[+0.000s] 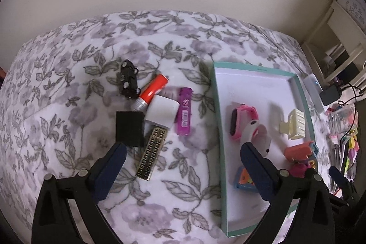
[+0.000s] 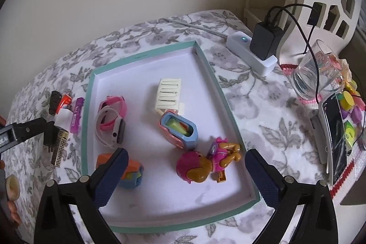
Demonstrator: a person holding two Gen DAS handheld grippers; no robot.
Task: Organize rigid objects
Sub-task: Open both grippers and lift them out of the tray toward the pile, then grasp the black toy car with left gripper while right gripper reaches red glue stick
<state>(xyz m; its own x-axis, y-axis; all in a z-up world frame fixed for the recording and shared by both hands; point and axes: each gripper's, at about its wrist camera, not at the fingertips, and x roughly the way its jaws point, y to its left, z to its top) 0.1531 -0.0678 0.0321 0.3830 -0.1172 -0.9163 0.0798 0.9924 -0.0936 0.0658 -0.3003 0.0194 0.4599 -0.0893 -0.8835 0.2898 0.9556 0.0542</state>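
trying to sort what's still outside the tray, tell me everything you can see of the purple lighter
The purple lighter is a slim, glossy plastic stick, magenta-violet, with pale lettering and a white barcode label on its side. It lies flat on the floral blanket, lengthwise toward the wall, between the white block and the teal tray, outside it. It sits close beside the block; contact is unclear. Neither gripper touches it.

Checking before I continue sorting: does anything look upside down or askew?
Yes: the black toy car lies on its roof on the blanket, wheels up, left of the tray. Nothing looks spilled or broken.
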